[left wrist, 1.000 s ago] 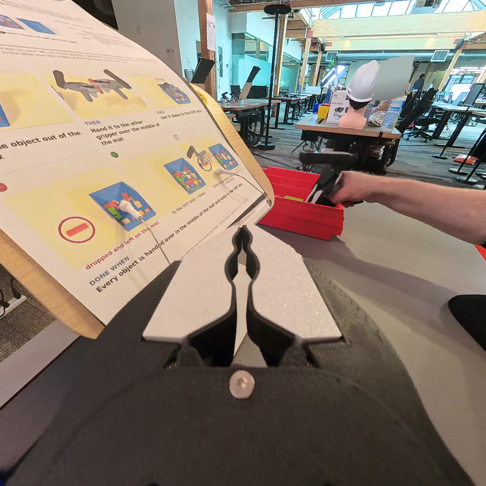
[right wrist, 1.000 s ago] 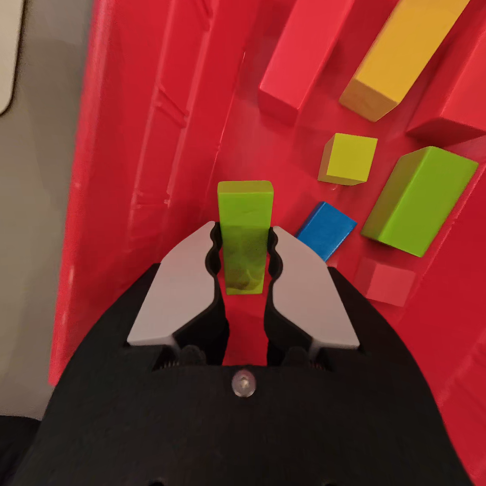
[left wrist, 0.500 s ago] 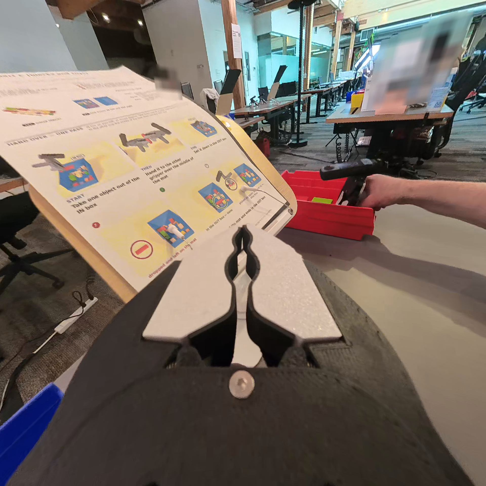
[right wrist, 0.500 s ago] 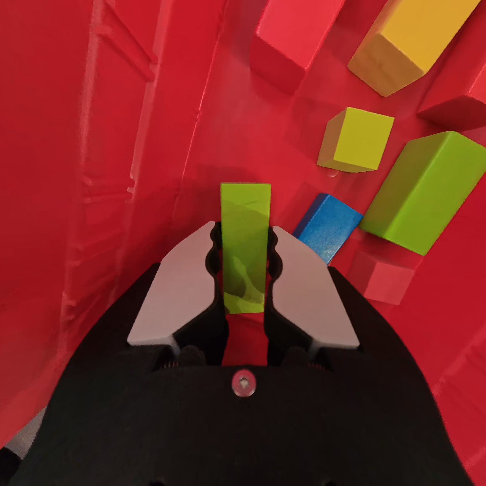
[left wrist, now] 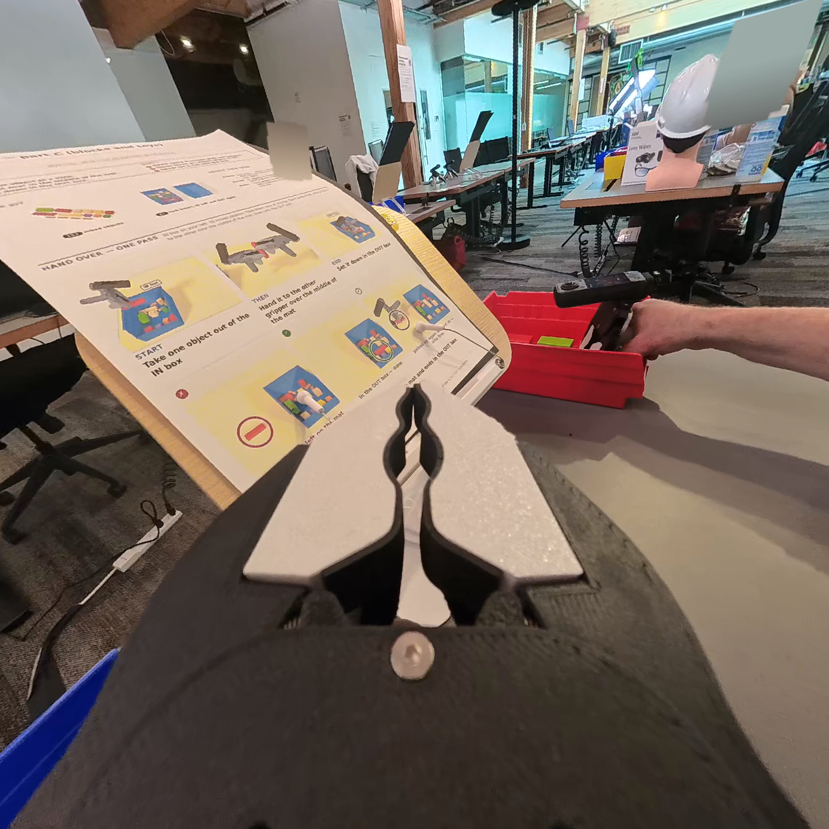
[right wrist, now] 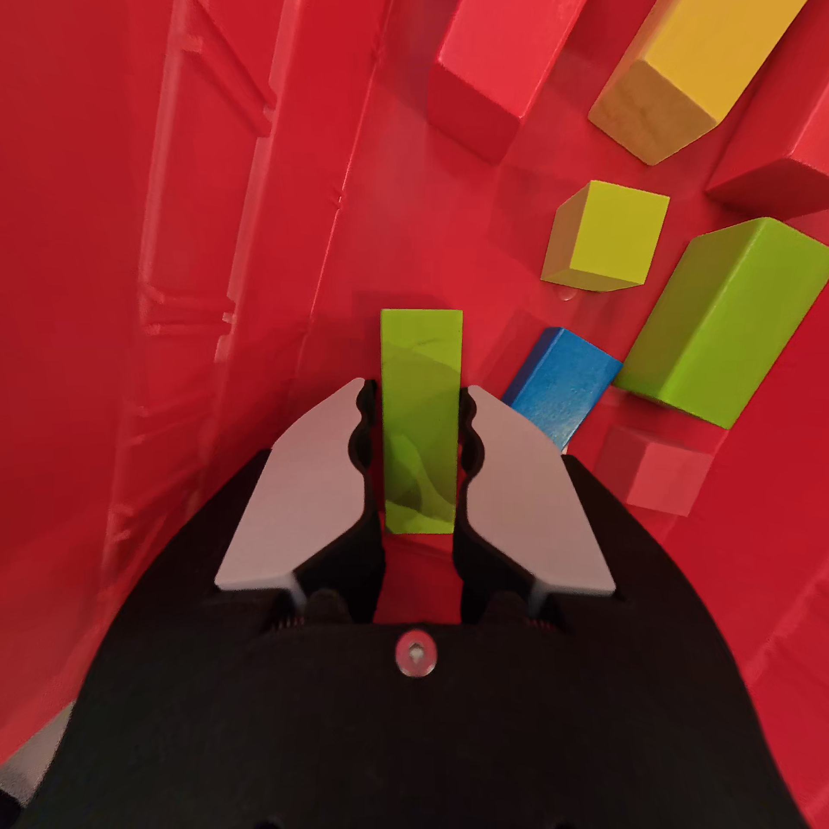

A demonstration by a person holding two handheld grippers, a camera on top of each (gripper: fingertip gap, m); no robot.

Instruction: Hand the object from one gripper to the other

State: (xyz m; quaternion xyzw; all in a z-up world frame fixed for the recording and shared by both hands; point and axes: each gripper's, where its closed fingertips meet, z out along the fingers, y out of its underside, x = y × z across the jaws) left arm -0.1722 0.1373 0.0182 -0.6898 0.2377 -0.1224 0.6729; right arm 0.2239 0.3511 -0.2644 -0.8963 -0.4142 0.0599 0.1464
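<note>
My right gripper (right wrist: 419,390) reaches down into the red bin (right wrist: 224,224). A flat green block (right wrist: 421,359) lies on the bin floor between its fingers. The jaws stand a little wider than the block, with a thin gap at the left pad, so they do not press on it. In the left wrist view the same gripper (left wrist: 605,323), held by a hand, sits in the red bin (left wrist: 565,372) beside the green block (left wrist: 555,341). My left gripper (left wrist: 413,394) is shut with nothing between its pads, over the grey table, well left of the bin.
Other blocks lie in the bin: a blue one (right wrist: 560,381), a large green one (right wrist: 726,323), a yellow-green cube (right wrist: 610,233), a yellow one (right wrist: 700,58) and red ones (right wrist: 507,58). A tilted instruction board (left wrist: 224,314) stands left of the bin. A blue bin's corner (left wrist: 45,740) shows at the lower left. Some 55 cm of space lies between my two pairs of fingers. To reach the yellow-green cube (right wrist: 610,233) in a straight line is about 7 cm for my right fingers, about 55 cm for my left.
My right gripper sank deeper into the red bin with the green block, and its jaws have now eased apart off it. My left gripper drew back and turned left, staying shut.
</note>
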